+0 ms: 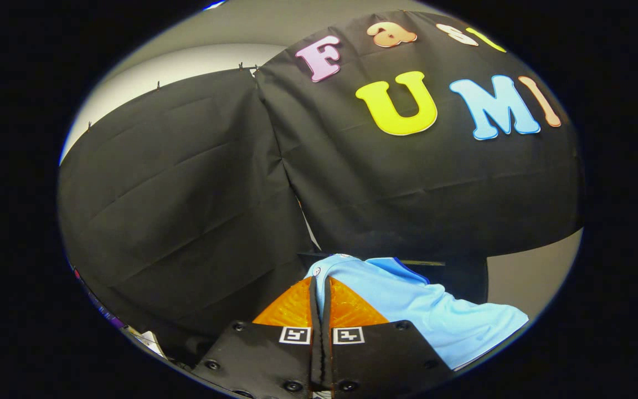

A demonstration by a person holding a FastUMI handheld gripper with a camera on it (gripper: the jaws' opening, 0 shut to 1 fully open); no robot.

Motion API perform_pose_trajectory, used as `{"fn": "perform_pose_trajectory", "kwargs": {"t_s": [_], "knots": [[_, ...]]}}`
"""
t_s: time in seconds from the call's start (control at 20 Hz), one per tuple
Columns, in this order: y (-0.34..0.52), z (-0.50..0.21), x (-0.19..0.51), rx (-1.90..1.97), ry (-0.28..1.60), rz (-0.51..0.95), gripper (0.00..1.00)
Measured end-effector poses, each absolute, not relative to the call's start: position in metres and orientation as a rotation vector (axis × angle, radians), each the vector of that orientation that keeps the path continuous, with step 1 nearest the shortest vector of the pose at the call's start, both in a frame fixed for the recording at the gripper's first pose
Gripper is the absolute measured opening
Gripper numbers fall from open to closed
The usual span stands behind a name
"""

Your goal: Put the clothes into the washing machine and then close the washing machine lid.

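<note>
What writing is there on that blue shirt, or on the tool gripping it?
On the light blue shirt: no words; a small badge near the collar, too small to read.
On the gripper, shut on the shirt: two square black-and-white markers, patterns, no letters.

I counted one light-blue garment (424, 310), pinched between my two fingers (297, 307), which were closed on a fold of it; I saw one gripper (320, 288).
</note>
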State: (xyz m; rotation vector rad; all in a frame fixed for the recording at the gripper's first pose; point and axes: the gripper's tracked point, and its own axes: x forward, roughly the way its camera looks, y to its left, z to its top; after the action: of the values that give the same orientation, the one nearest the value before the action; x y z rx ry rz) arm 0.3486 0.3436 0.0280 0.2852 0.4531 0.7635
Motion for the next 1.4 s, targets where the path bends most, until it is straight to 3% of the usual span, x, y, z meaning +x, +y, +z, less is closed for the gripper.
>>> {"fn": "perform_pose_trajectory", "kwargs": {"t_s": [0.75,1.4], "knots": [[0.416,-0.08,0.35,0.087,0.572,0.758,0.01],[0.43,-0.198,0.36,0.068,0.702,0.589,0.01]]}}
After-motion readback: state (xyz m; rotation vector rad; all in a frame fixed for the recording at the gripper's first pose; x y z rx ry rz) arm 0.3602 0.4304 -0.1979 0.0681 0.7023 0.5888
